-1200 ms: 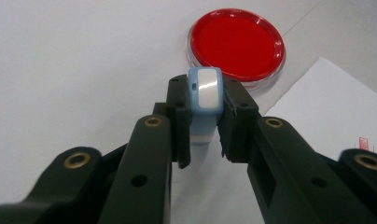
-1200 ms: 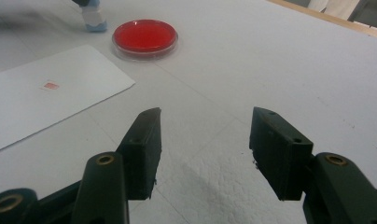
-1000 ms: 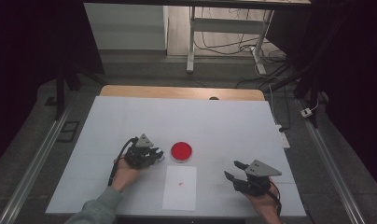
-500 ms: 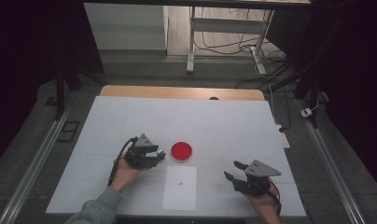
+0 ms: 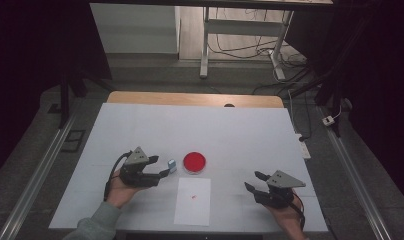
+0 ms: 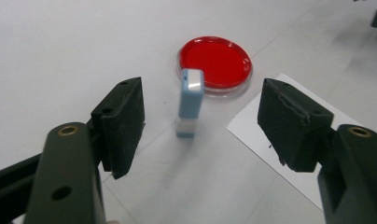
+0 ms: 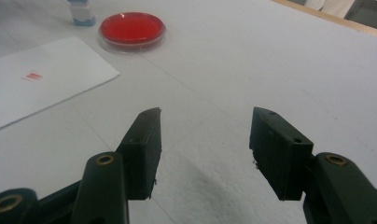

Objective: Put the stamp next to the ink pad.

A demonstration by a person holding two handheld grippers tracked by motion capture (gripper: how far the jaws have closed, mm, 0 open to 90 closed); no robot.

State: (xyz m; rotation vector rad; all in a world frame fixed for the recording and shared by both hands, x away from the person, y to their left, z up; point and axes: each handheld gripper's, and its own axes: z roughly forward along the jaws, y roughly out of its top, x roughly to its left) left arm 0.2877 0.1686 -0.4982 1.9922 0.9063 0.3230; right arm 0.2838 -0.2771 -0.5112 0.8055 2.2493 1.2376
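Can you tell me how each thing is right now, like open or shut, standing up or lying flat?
Left gripper: open, jaws either side of the stamp, not touching it.
Right gripper: open, holding nothing.
Blue stamp: standing upright on the table, free.
Red dish: flat on the table, just behind the stamp.
White paper: lying flat, one small red mark on it.

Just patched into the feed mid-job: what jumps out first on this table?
The red dish near the middle of the white table draws the eye first. Just left of it a small blue-and-white stamp stands upright, apart from the dish, between the open jaws of the left gripper but untouched. A white paper sheet with a small red mark lies in front of the dish, and the right gripper sits open to its right.
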